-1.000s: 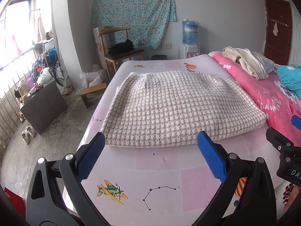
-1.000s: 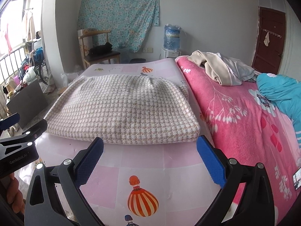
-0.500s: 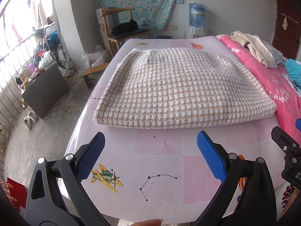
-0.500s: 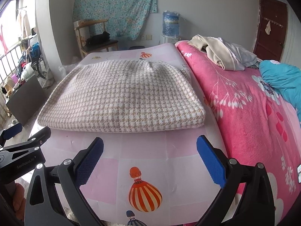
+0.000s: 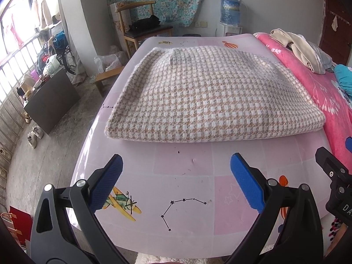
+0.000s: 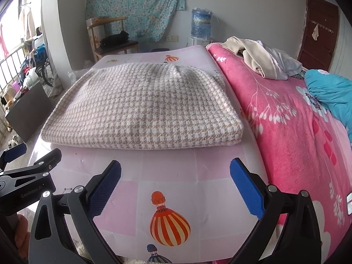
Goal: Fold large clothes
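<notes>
**Houndstooth garment folded on the pink sheet, both claws spread wide**

Houndstooth garment [image 5: 209, 96] lies folded flat across the frame's middle on the pink printed sheet [image 5: 182, 176]. At lower centre, the left gripper [image 5: 176, 180] gapes wide, holding nothing, short of the near hem. Further right, the right gripper [image 6: 176, 182] is likewise spread and bare. A pink blanket [image 6: 297, 132] fills the right side.

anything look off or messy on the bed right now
The checked garment lies folded flat and fairly square on the pink mat. Only the pile of loose clothes, heaped unfolded on the pink blanket, looks untidy. Both tools are open, holding nothing.
</notes>
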### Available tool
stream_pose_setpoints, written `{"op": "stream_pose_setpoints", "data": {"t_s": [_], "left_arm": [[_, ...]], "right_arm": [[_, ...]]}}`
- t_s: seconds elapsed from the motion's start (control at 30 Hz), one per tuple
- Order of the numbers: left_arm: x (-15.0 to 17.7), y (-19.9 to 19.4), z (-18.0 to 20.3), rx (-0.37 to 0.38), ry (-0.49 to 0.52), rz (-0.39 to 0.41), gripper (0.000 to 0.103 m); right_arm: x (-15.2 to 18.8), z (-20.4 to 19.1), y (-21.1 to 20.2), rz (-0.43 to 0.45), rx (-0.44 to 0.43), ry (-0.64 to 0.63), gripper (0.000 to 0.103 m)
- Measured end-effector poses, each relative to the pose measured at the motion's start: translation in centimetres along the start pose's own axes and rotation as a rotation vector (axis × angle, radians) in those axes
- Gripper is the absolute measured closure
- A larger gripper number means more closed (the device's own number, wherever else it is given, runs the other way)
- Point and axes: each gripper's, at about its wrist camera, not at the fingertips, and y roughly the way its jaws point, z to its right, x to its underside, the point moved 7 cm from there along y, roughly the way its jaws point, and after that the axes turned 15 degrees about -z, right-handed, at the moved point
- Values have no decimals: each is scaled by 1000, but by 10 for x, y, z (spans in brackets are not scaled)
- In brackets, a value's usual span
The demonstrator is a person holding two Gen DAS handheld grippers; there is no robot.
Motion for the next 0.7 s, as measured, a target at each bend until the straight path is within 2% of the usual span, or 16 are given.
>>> {"op": "stream_pose_setpoints", "data": {"t_s": [0.7], "left_arm": [[0,2,0,-1,3,-6,8]], "right_arm": [[-1,1,2,-10,2,3,6]]}}
